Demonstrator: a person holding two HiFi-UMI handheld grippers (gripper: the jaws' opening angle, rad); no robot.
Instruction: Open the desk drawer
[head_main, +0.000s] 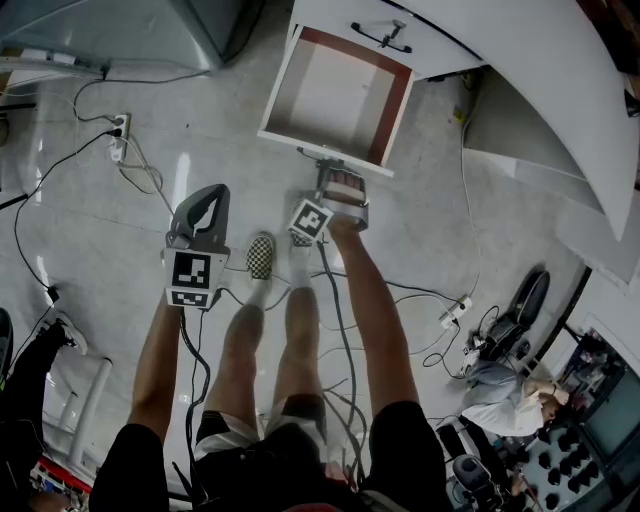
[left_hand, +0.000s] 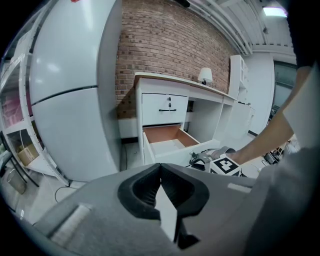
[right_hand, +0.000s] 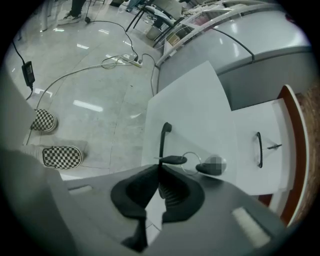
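At twelve o'clock in the head view, the white lower desk drawer with the reddish-brown inner walls (head_main: 340, 95) stands drawn well out of the white desk (left_hand: 170, 81), its bare floor exposed. At six o'clock from the drawer front, the right gripper (right_hand: 160, 170) has its jaws pressed together on the slim black bar handle (right_hand: 162, 140) of that front. The left gripper (left_hand: 160, 170) hangs at nine o'clock from the right one. Its jaws are closed on each other with nothing between them, and it touches no part of the desk.

Step in hand, as judged: the end of the pull. The drawer appears open enough to satisfy the task. The next move calls for either a short further draw straight out or a release. For a release, spread the jaws fully clear of the bar, then back off in line. Avoid the silver ring with dark keys (right_hand: 189, 161), which hangs at two o'clock from the grip in the right gripper view.

Not determinable:
- the handle's near end, covered by the jaws
- how much travel remains
- the drawer's rear edge, cut off under the desk front
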